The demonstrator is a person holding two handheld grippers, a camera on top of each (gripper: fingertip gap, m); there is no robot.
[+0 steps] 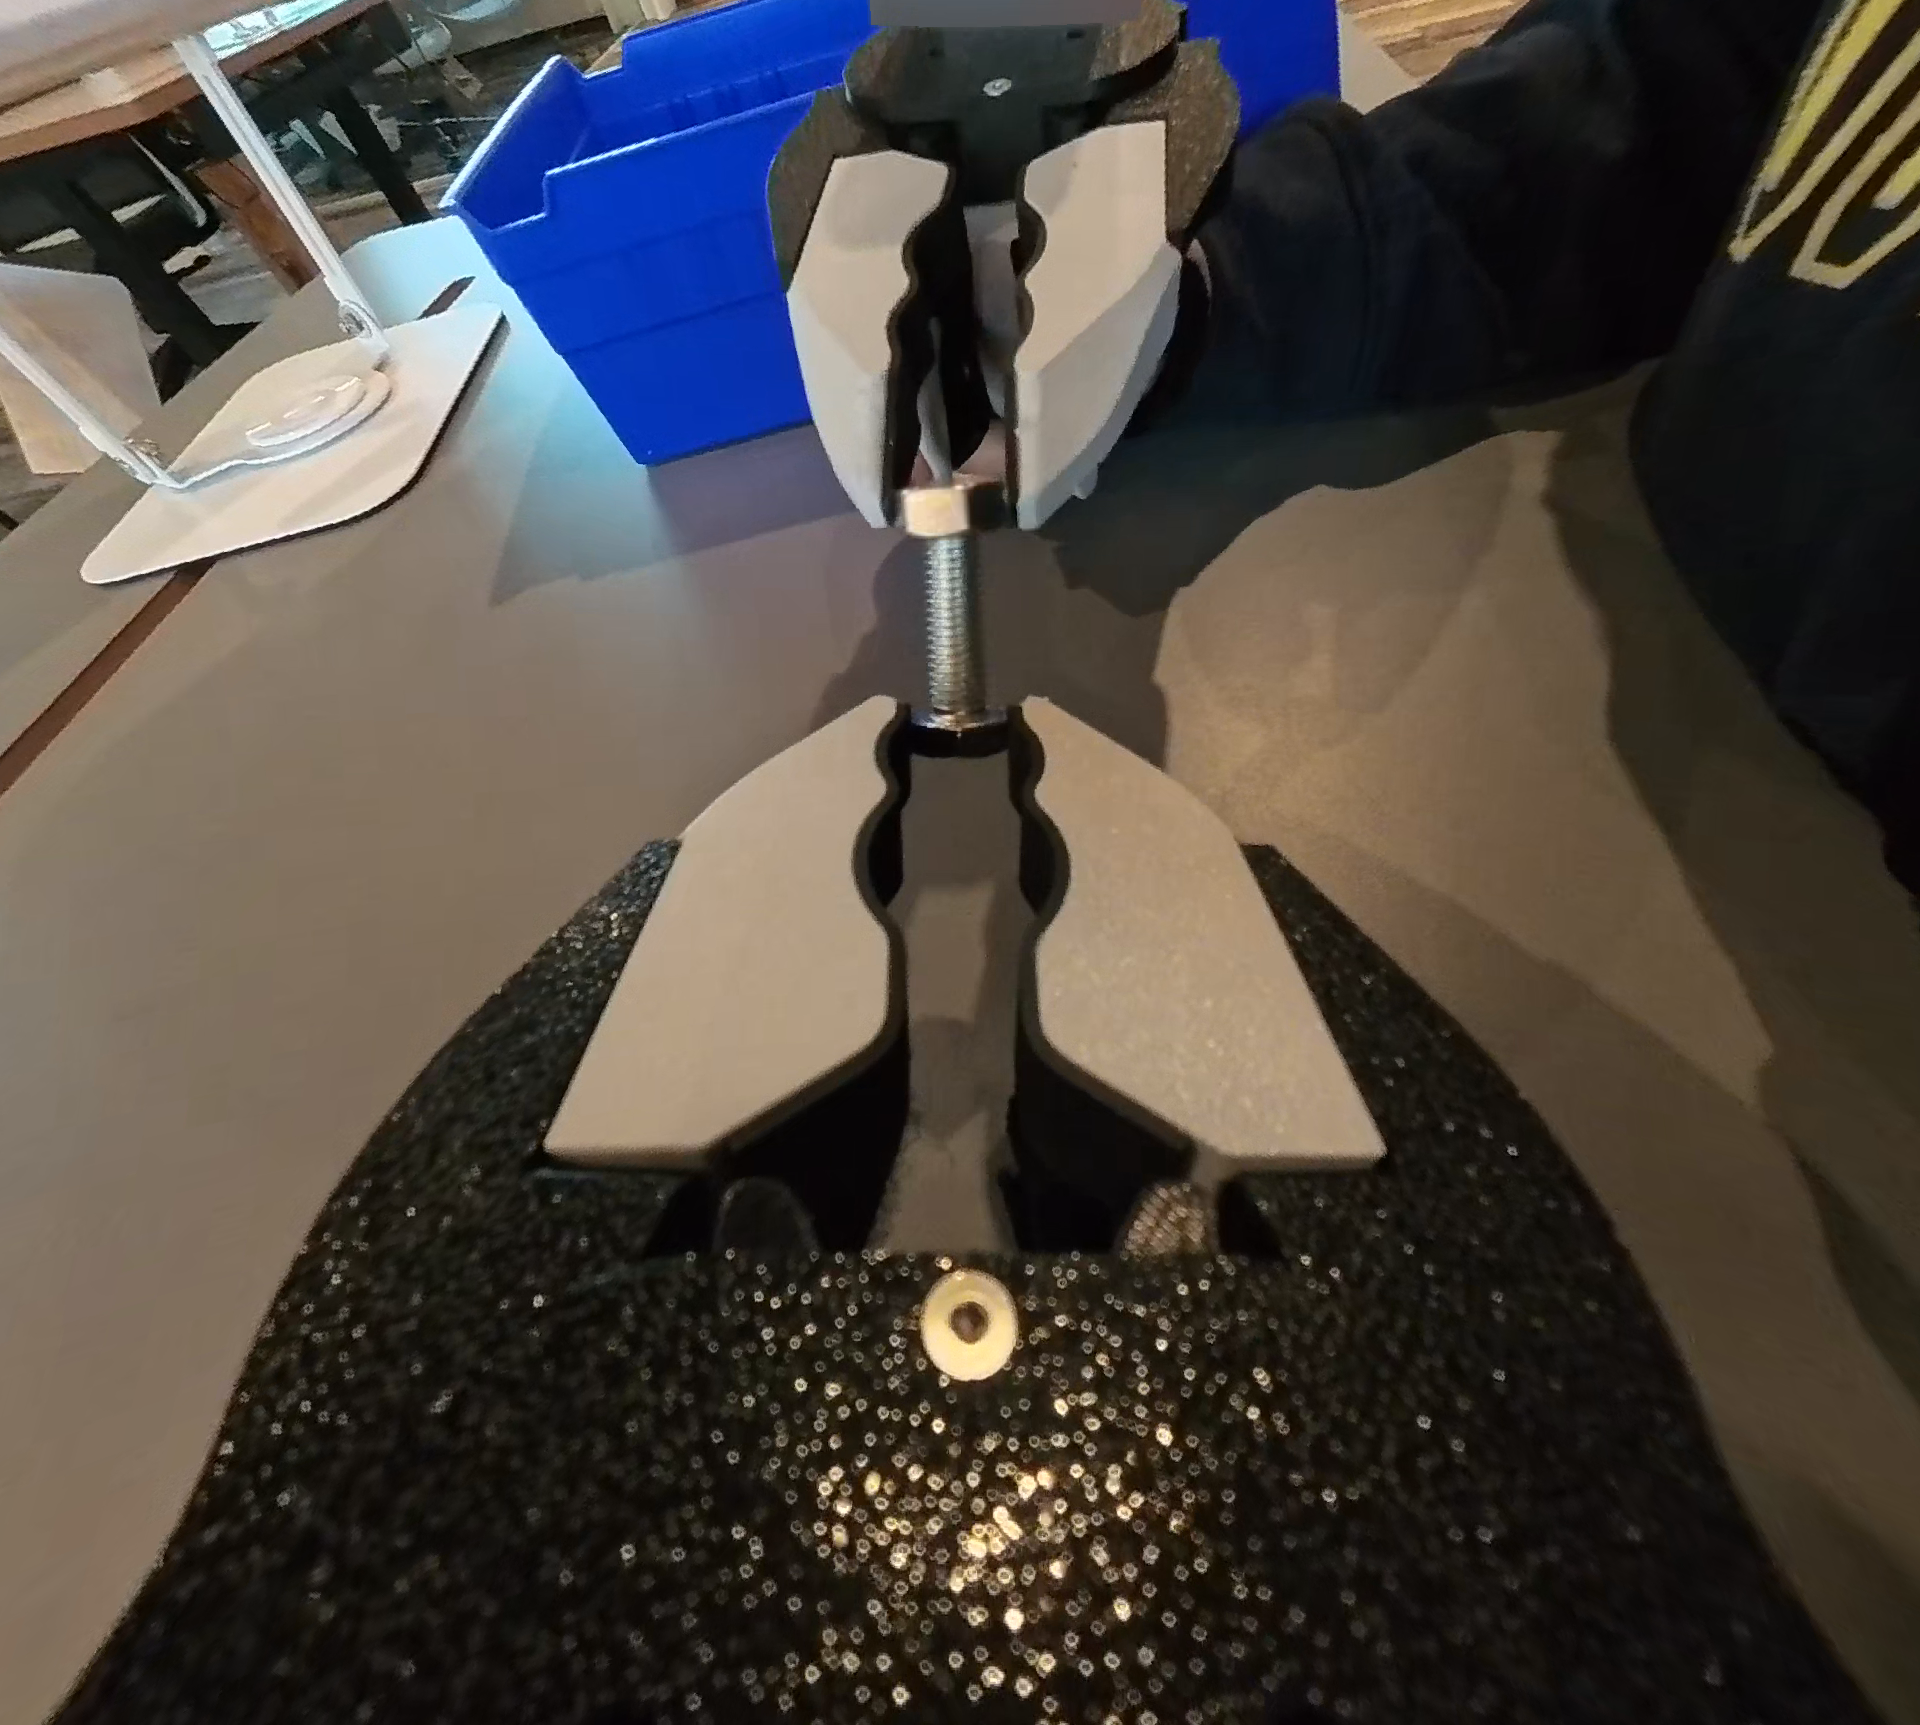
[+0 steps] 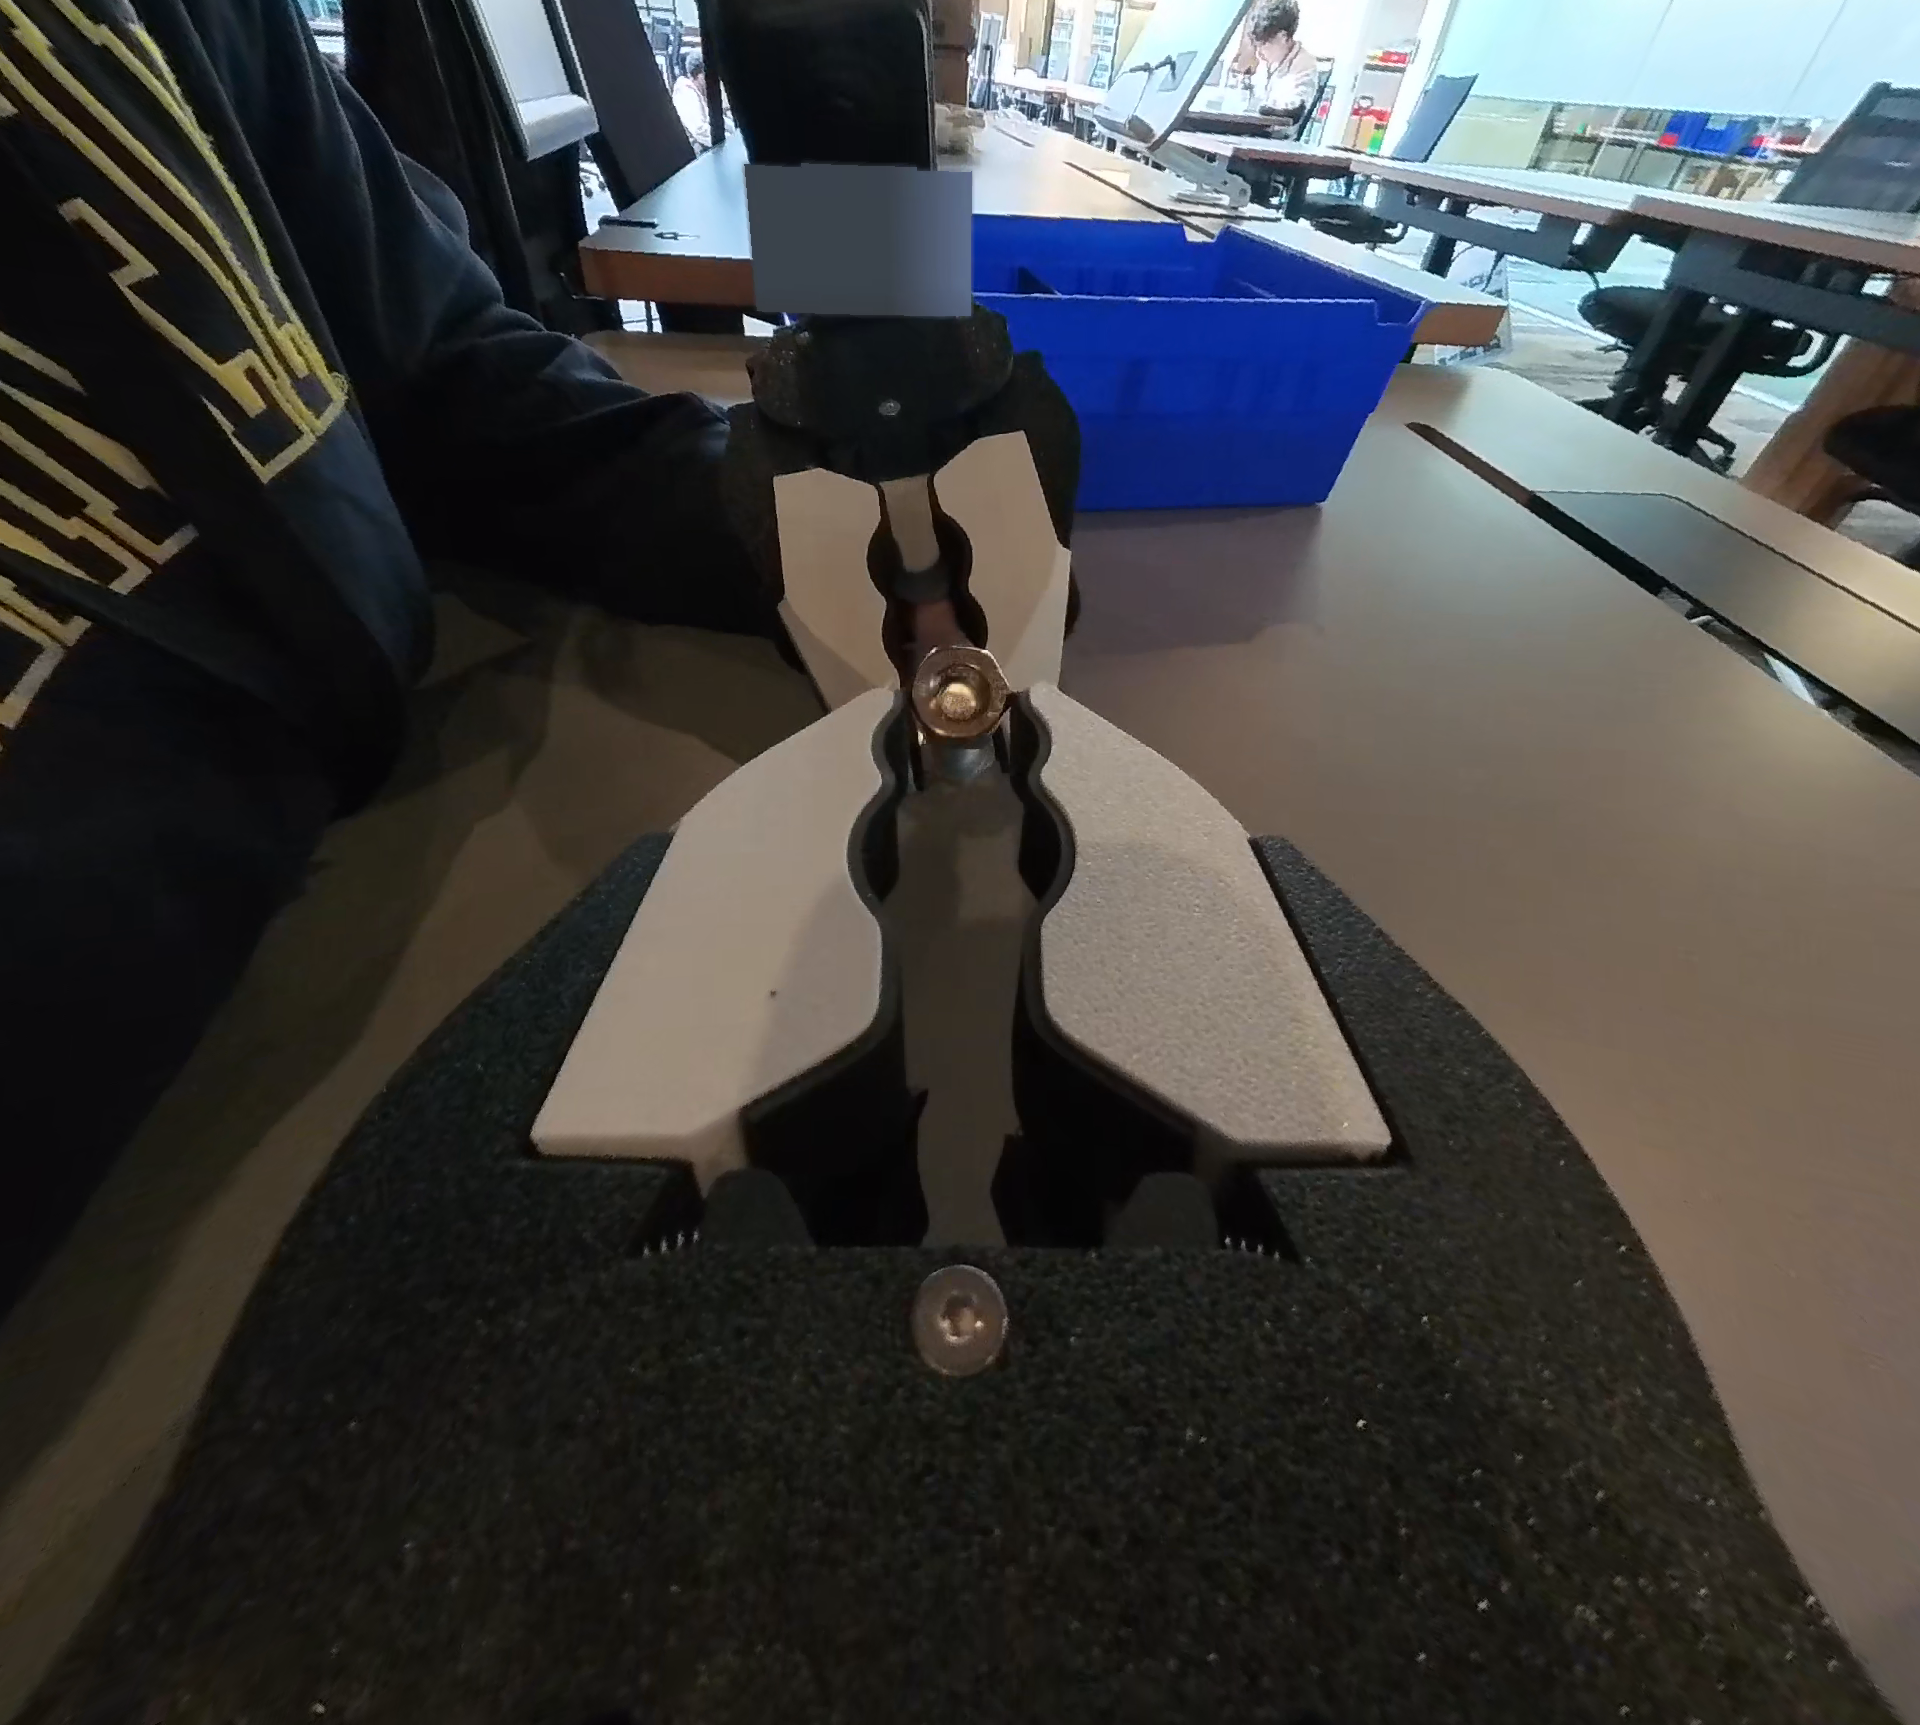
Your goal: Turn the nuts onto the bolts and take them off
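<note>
In the left wrist view my left gripper [image 1: 958,719] is shut on the head end of a silver threaded bolt [image 1: 951,626]. The bolt points straight away from it, held above the grey table [image 1: 364,792]. My right gripper [image 1: 951,517] faces it from the far side, shut on a hex nut [image 1: 948,512] at the bolt's far end. In the right wrist view my right gripper [image 2: 956,704] pinches the nut [image 2: 954,696], seen end-on with the bolt tip in its hole. The left gripper [image 2: 925,626] stands just behind it. Most of the bolt is hidden there.
A blue plastic bin [image 1: 665,304] stands on the table behind the grippers; it also shows in the right wrist view [image 2: 1195,387]. A clear sign stand on a white base [image 1: 260,449] is at the left. The person's dark sleeves [image 1: 1455,273] flank the grippers. Less than 4 cm separates the two grippers' tips.
</note>
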